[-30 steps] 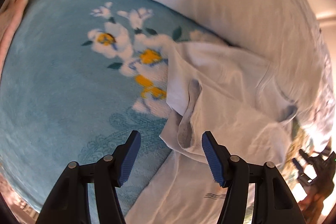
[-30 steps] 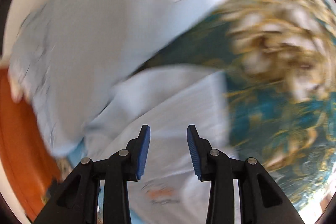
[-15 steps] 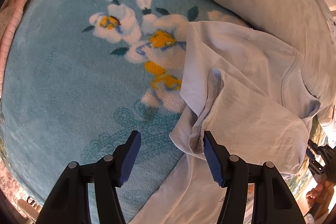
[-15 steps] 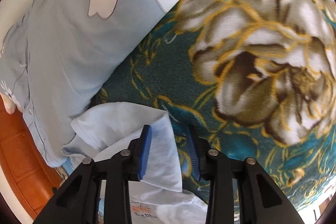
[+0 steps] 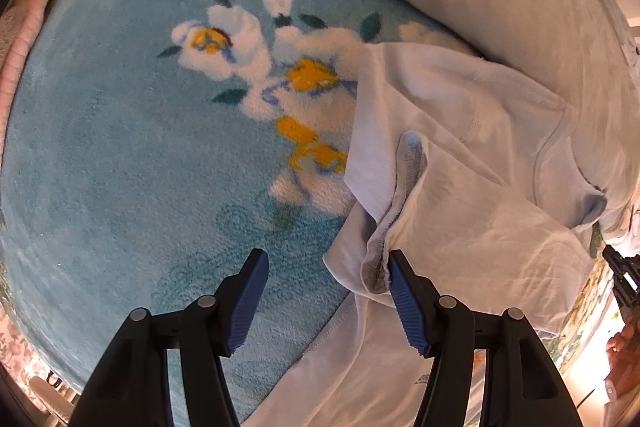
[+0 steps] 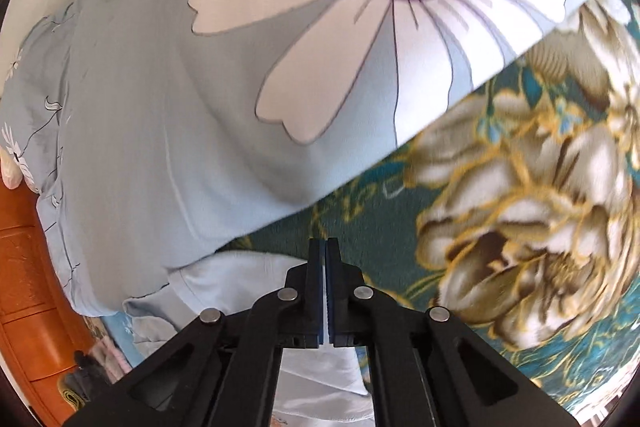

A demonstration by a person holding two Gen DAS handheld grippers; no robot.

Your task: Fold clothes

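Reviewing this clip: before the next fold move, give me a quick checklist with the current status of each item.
1. Right gripper shut on the shirt: ok, a thin sliver of pale cloth shows between the pads.
2. Left gripper open: ok, jaws wide apart.
3. Left gripper lined up on cloth: not ok, only the right-hand finger is at the bunched shirt edge; the other is over bare blanket.
4. Shirt lying flat: not ok, it is rumpled with a sleeve folded over.
5. Shirt free of the pillow: cannot tell, its far edge meets the pillow.
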